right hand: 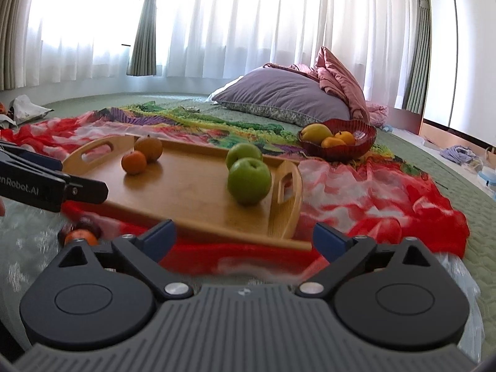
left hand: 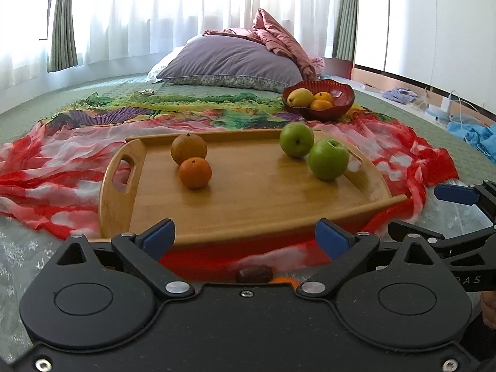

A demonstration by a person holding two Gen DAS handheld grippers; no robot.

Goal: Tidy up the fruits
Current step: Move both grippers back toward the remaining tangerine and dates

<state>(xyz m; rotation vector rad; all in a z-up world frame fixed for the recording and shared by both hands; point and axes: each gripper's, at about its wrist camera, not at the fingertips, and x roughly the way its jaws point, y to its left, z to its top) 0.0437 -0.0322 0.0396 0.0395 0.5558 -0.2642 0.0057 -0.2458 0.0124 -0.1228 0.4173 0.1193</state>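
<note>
Left wrist: wooden tray [left hand: 248, 210] rim near open tool [left hand: 245, 237]

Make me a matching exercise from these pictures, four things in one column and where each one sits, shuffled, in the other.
Things:
1. green apples
2. small orange
3. yellow mango
4. purple pillow

Places:
A. in the red bowl
B. on the wooden tray, near its left handle, beside a brown fruit
C. at the far end of the bed, under a pink blanket
D. on the wooden tray, near its right handle

Pairs: 1-D, 2-B, 3-A, 4-C
</note>
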